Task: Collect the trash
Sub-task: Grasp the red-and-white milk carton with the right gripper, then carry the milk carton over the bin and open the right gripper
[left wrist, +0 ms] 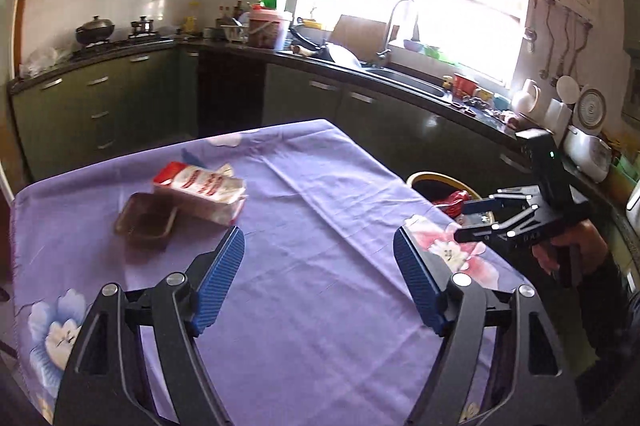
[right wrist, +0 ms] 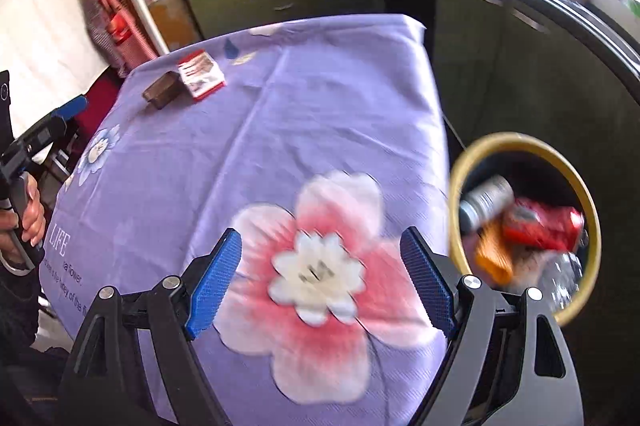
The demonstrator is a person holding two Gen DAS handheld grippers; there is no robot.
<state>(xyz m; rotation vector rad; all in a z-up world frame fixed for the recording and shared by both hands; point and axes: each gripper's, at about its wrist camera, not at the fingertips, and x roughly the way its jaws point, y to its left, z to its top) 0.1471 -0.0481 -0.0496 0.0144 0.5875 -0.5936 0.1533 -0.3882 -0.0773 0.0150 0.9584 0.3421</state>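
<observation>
A red and white carton [left wrist: 202, 192] lies on the purple tablecloth [left wrist: 320, 246] at the far left, touching a brown plastic tray [left wrist: 146, 221]. Both also show in the right wrist view, the carton [right wrist: 201, 74] and the tray [right wrist: 162, 95]. My left gripper [left wrist: 319, 280] is open and empty above the table's near side. My right gripper [right wrist: 320, 280] is open and empty over the table's right corner; it also shows in the left wrist view [left wrist: 482, 214]. A yellow-rimmed trash bin [right wrist: 592, 222] stands beside the table, holding a grey can [right wrist: 486, 202], a red packet [right wrist: 544, 226] and an orange item [right wrist: 494, 258].
Dark green kitchen cabinets [left wrist: 120, 98] and a black counter [left wrist: 400, 74] with sink, faucet and dishes ring the table. A stove with pots [left wrist: 96, 30] is at the back left. A red chair [right wrist: 120, 30] stands beyond the table's left side.
</observation>
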